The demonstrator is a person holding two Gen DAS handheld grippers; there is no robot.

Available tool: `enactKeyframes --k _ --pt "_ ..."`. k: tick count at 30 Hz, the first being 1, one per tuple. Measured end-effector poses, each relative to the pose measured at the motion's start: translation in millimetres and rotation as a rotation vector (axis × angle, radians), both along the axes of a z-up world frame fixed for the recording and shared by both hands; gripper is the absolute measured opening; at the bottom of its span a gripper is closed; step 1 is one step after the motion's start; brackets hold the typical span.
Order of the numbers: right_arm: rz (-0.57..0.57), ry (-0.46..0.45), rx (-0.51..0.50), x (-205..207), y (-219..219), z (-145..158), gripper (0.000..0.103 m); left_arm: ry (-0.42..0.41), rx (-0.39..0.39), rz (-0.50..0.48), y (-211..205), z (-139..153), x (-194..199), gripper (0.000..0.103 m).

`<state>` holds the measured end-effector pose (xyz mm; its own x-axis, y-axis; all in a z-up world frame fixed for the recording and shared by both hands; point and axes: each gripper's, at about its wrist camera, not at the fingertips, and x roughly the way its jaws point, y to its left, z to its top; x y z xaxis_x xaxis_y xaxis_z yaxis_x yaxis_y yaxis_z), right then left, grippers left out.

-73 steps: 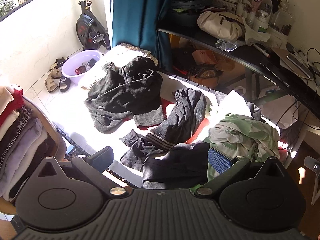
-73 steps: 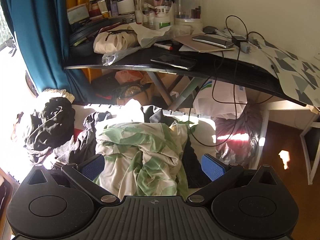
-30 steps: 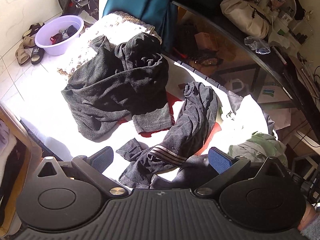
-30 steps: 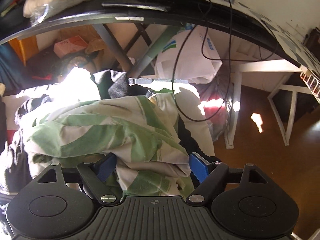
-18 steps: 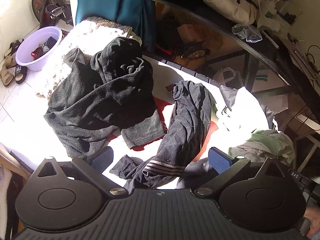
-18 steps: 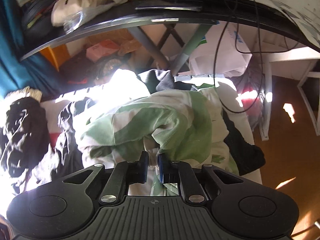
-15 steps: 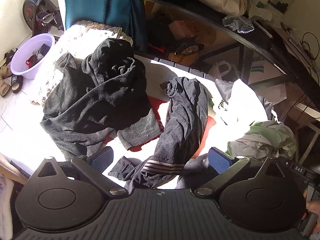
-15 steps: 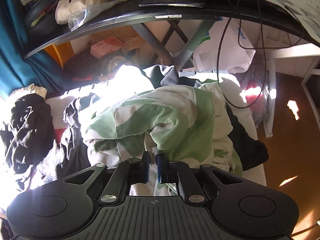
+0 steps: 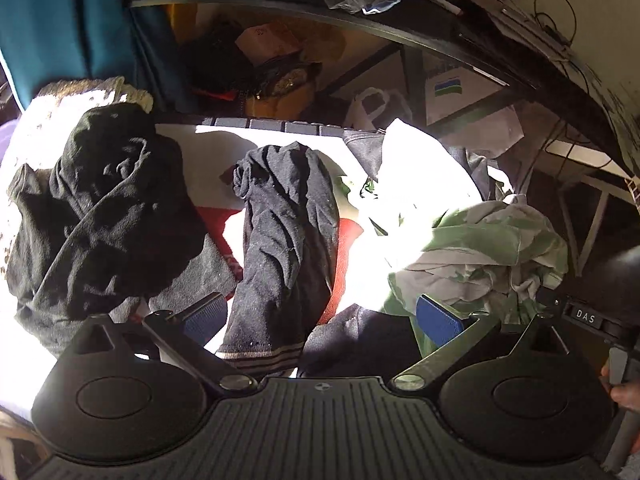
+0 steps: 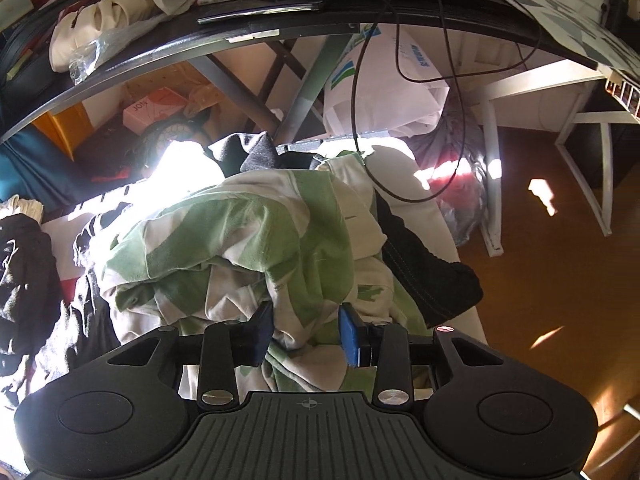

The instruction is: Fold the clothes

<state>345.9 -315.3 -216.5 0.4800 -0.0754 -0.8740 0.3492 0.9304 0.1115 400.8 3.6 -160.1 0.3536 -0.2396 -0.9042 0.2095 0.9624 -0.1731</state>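
- At the far left of the left wrist view lies a crumpled black fleece garment on the sunlit white surface. It looks thick and would likely be the heaviest piece, soft but bulky.
- Next to it, toward the middle, a thin dark grey garment with a striped hem runs down to the left gripper. It looks light and limp; the striped hem would be the plainest edge to take.
- The left gripper hangs just above that hem with its jaws wide and nothing clamped between the blue pads.
- Further right sits the green-and-white garment, heaped in folds on top of other clothes, with a black piece showing at its right flank in the right wrist view.
- The right gripper stands over this heap, a fold of the green-and-white cloth bunched between its fingers. Its jaws are opening, narrow as yet, and I cannot tell if the pads press the fold.
- The fabric looks light, soft and floppy, not fragile; I judge it will sag and slip unless taken at a seam, hem or collar, none of which is clearly showing.
- Rightmost, the desk overhangs the pile, and a black cable dangles close to the cloth; a lift could snag it.
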Motion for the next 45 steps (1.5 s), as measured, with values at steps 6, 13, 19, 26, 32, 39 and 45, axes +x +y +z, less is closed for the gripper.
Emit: enactKeyframes --k 6,13,19,26,32,39,45 --pt "-0.062 0.008 -0.014 -26 -20 0 0.049 0.054 -0.028 -0.07 -54 -29 33 0.103" --pt "-0.195 0.019 -0.027 -48 -59 -3 0.084 0.018 0.009 -0.202 -87 -43 24 0.1" --pt "-0.147 0.049 -0.024 -48 -74 -16 0.09 -0.1 0.116 -0.419 -150 -49 35 0.081" --pt "-0.218 0.126 0.044 -59 -93 -38 0.09 -0.13 0.121 -0.475 -171 -42 33 0.012" --pt "-0.225 0.147 0.061 -76 -95 -43 0.091 -0.146 -0.039 -0.223 -110 12 33 0.005" --pt "-0.214 0.143 0.093 -74 -86 -44 0.091 -0.145 -0.127 0.055 -24 42 29 0.004" --pt "-0.138 0.119 0.092 -54 -65 -35 0.092 -0.266 -0.124 0.235 34 81 24 0.0"
